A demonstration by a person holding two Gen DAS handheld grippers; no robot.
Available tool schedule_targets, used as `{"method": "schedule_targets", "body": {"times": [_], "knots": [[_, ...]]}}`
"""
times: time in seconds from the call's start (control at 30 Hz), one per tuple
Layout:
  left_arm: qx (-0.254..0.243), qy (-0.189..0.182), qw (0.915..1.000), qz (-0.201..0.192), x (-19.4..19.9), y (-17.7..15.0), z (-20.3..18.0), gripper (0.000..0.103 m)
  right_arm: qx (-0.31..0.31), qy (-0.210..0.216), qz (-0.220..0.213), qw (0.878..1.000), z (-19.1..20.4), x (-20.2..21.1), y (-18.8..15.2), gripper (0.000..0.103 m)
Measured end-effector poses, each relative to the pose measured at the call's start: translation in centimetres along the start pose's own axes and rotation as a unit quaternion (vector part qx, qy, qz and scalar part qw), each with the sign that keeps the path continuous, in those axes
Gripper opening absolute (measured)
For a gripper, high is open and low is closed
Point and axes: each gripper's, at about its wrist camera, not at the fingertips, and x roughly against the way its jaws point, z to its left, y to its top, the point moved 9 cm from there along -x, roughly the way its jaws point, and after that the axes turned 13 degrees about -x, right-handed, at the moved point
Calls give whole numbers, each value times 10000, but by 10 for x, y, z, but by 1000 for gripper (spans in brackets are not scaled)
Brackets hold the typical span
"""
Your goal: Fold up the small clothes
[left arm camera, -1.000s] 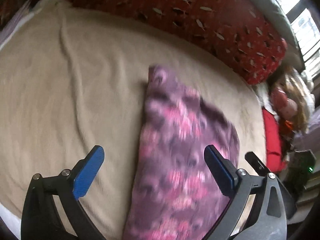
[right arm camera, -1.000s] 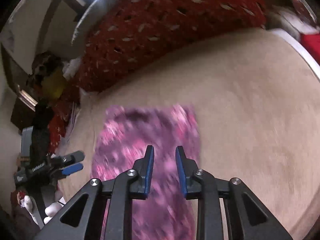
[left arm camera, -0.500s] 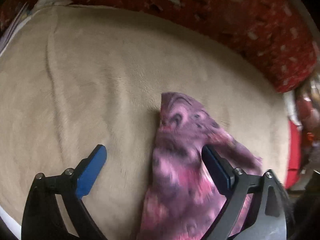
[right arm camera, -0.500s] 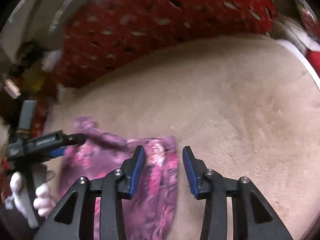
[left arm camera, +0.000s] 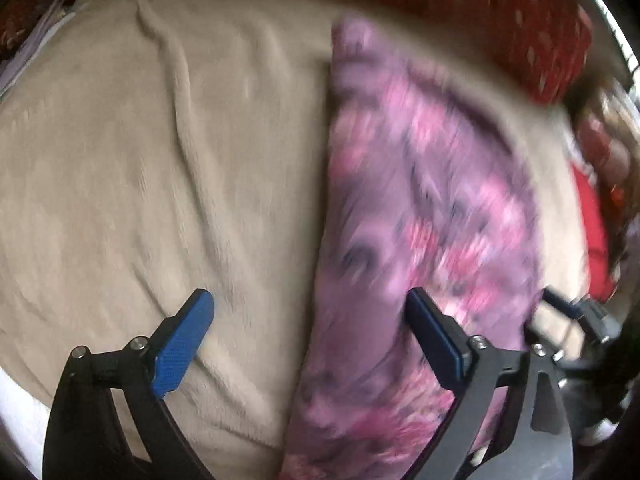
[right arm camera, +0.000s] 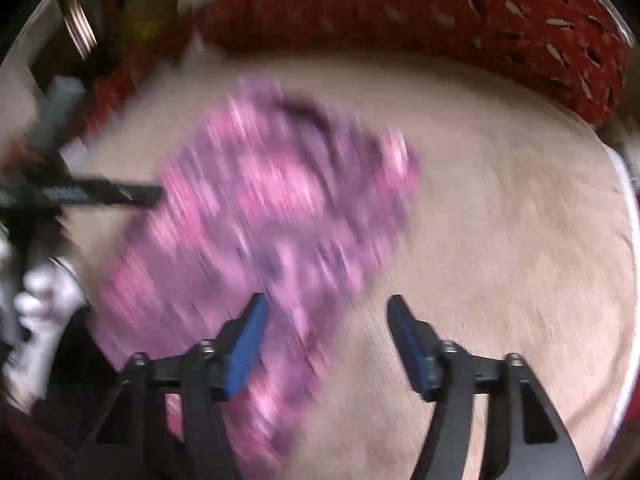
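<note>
A small purple garment with pink flowers (left arm camera: 420,220) lies folded in a long strip on the beige blanket (left arm camera: 160,160). My left gripper (left arm camera: 308,312) hovers open over its left edge, pads apart, nothing between them but cloth and blanket below. In the right wrist view the garment (right arm camera: 272,208) is blurred. My right gripper (right arm camera: 324,312) is over its right edge with its jaws opening; nothing is pinched between them. The left gripper's finger (right arm camera: 100,194) shows at the left there, and the right gripper's fingertip (left arm camera: 560,304) shows at the right of the left view.
A red patterned cushion (left arm camera: 500,12) runs along the far side of the bed (right arm camera: 500,12). Red items and clutter (left arm camera: 596,220) lie beyond the bed's right end. A white bed edge (right arm camera: 624,184) shows at the right. A gloved hand (right arm camera: 40,304) holds the left gripper.
The right gripper's jaws went from nearly shut to wide apart and it rolled. Both grippers shifted and dropped closer to the garment, which now lies longer and flatter.
</note>
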Motion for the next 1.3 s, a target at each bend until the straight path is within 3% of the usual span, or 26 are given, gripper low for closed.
{"method": "schedule_targets", "body": {"times": [0.13, 0.23, 0.37, 0.5, 0.8, 1.03, 1.3], "knots": [[-146, 141, 9995, -234, 29, -23, -4, 98, -627, -236, -214, 9975, -21, 22, -17, 68], [-444, 349, 9972, -483, 48, -44, -6, 98, -467, -574, -474, 9961, -25, 54, -39, 69], [-623, 369, 9956, -588, 57, -80, -9, 98, -447, -875, -680, 9928, -26, 81, -71, 86], [-752, 378, 9942, -668, 65, -103, -12, 98, -625, -1064, -796, 9892, -22, 95, -94, 88], [-1188, 979, 9814, -1148, 95, -115, -24, 98, -896, -1236, -1363, 9788, -5, 123, -107, 88], [-1060, 907, 9830, -1197, 96, -110, -33, 98, -902, -1233, -1835, 9711, 11, 142, -99, 89], [-1220, 930, 9795, -1303, 108, -116, -40, 98, -981, -1049, -1824, 9727, 22, 140, -97, 89]]}}
